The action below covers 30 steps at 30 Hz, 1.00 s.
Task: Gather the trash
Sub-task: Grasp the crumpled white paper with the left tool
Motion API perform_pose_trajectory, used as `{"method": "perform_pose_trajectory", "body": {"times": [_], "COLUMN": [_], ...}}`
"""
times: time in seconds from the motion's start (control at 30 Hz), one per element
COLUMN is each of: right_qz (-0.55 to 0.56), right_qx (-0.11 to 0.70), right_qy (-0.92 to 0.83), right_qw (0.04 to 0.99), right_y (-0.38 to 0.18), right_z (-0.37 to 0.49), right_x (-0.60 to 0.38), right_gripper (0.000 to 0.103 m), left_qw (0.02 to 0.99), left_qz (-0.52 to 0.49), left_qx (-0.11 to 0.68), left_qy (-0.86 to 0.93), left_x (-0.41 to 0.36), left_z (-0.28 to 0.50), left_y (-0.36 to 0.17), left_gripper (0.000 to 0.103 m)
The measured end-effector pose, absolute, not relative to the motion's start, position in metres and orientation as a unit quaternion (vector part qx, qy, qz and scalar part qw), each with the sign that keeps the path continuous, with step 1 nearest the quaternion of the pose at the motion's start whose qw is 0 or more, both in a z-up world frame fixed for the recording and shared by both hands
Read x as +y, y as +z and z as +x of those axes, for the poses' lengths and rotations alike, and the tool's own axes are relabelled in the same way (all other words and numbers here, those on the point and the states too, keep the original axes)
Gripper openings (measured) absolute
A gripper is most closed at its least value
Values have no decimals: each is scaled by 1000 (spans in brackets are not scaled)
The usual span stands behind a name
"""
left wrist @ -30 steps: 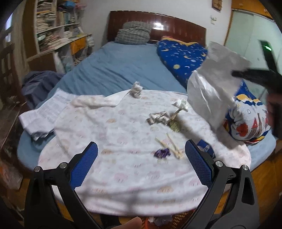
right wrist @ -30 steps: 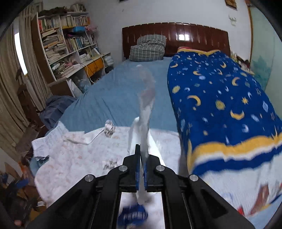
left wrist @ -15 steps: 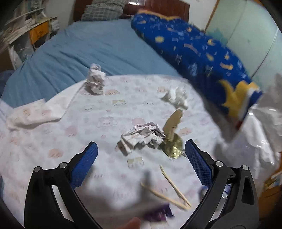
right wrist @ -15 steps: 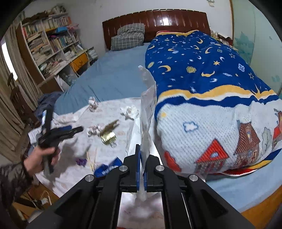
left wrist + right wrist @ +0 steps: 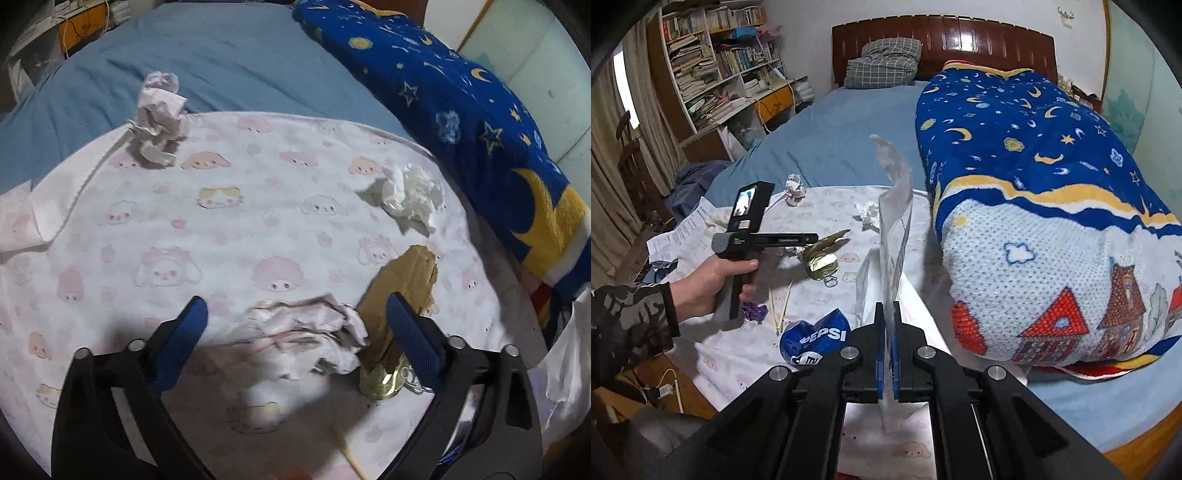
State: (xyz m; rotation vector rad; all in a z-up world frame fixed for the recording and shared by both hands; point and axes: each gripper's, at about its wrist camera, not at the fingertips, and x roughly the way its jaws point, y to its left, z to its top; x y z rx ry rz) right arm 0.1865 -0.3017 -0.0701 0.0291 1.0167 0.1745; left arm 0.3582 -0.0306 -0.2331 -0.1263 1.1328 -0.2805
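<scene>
My left gripper point(image 5: 295, 325) is open and hangs just over a crumpled paper wad point(image 5: 310, 332) on the pink-patterned cloth point(image 5: 221, 229); the wad lies between its jaws. A torn brown cardboard piece point(image 5: 402, 288) and a gold foil item point(image 5: 380, 380) sit by its right finger. Another crumpled paper point(image 5: 159, 122) lies far left, a white tissue point(image 5: 410, 195) far right. My right gripper point(image 5: 888, 332) is shut on a clear plastic bag point(image 5: 894, 221) held upright at the table's right edge. The left gripper point(image 5: 812, 238) also shows in the right wrist view.
A crushed blue Pepsi bottle point(image 5: 816, 341), two wooden sticks point(image 5: 781, 302) and a purple wrapper point(image 5: 755, 310) lie near the table's front. A rolled blue star blanket point(image 5: 1052, 221) lies on the bed at the right. Bookshelves point(image 5: 713, 74) stand at the left.
My left gripper has moved forward and down until the crumpled paper wad lies between its open jaws. The right gripper has shifted a little, still holding the bag.
</scene>
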Motion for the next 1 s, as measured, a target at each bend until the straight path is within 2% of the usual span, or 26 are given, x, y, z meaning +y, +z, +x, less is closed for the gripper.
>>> {"method": "perform_pose_trajectory", "body": {"times": [0.1,0.17,0.3,0.43,0.7,1.0], "right_qz": [19,20,14,10,14,16], "right_qx": [489,490,491,491,482,469], "right_qy": [87,88,92,93,98,102], "right_qw": [868,867,866,866,871,877], "right_y": [-71,-70,-67,-64,-53,-30], "right_z": [186,185,183,181,179,162], "right_x": [-301,-301,-298,-297,-301,-295], "right_gripper": [3,3,3,3,3,3], "left_qw": [838,836,830,837,840,872], "left_qz": [-47,-57,-52,-27,-42,-32], "left_qx": [529,532,540,532,527,471], "left_qy": [-123,-121,-128,-122,-122,-132], "left_x": [-36,-35,-37,-42,-34,-14], "left_z": [355,356,356,351,347,302], "left_y": [-233,-233,-231,-225,-212,-132], "left_gripper": [65,64,51,48,44,44]}}
